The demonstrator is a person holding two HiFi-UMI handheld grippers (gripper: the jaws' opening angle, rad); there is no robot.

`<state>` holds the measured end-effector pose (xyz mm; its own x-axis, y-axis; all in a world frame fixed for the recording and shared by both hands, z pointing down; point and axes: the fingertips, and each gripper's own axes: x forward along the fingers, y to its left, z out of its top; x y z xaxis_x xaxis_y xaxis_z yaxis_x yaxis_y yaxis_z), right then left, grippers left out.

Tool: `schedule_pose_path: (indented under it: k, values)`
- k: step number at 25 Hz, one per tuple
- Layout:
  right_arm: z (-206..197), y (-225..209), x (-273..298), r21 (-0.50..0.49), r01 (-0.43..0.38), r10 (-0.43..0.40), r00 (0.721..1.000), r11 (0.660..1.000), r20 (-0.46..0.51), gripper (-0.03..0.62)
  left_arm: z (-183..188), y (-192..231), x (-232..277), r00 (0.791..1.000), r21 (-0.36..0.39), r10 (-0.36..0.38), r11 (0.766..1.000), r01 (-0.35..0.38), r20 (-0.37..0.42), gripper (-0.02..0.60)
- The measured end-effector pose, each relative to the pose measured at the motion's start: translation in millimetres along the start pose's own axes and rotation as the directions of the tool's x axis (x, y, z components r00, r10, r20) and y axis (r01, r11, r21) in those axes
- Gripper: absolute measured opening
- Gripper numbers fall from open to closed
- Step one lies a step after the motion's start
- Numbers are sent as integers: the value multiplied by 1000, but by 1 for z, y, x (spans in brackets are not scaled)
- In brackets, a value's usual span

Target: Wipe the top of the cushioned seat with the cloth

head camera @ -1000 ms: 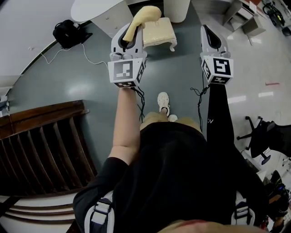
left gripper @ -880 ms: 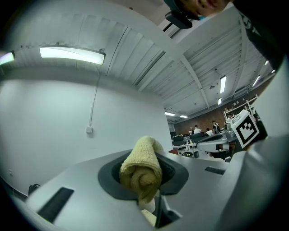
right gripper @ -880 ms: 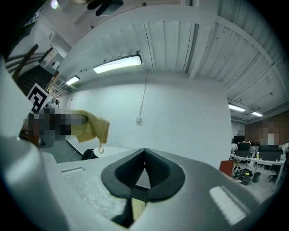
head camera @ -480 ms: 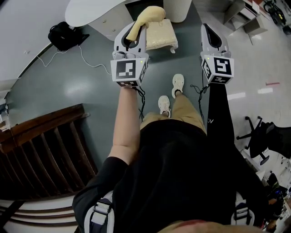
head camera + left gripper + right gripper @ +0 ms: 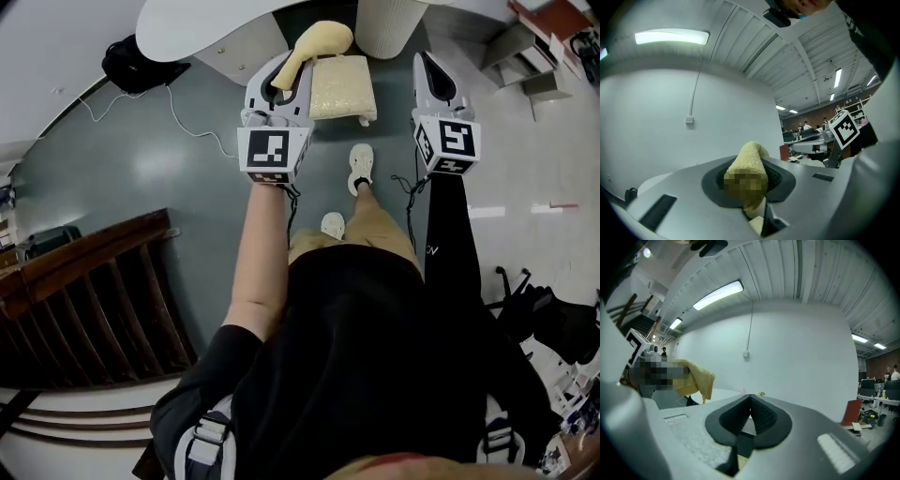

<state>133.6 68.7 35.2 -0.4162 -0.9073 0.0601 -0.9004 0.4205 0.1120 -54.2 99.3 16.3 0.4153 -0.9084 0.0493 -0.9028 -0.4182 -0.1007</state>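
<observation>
My left claw [image 5: 279, 82] is pinching the cloth [image 5: 323, 42]; in the left gripper view the yellow roll is wedged between the jaws and pokes out past their tips. My right claw [image 5: 750, 401] is pressed together with nothing in it, and it hangs off to the right doing no work.

In the head view the cushioned seat [image 5: 342, 86] stands on the floor just right of the left claw, between my two claws but much nearer the left one. Its long axis runs straight away from me. The free end of the cloth shows over the seat's far left corner, though I cannot tell how high it hangs above the seat.

I judge the wipe belongs to the left arm; it needs a short shift right and down onto the top, then strokes along that long axis.
</observation>
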Motion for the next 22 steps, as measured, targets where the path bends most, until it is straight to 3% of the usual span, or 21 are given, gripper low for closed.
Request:
schedule_pose_path:
  k: [11, 16, 22]
  values:
    - [-61, -45, 110, 55, -90, 93, 993, 994, -68, 2, -68, 0, 117, 987, -46, -36, 999, 29, -156, 61]
    - [-105, -55, 145, 92, -121, 132, 983, 988, -129, 2, -110, 9, 149, 967, -94, -39, 995, 16, -253, 60]
    - [-155, -59, 167, 137, -165, 190, 963, 977, -193, 2, -159, -6, 181, 923, -145, -131, 986, 84, -360, 58]
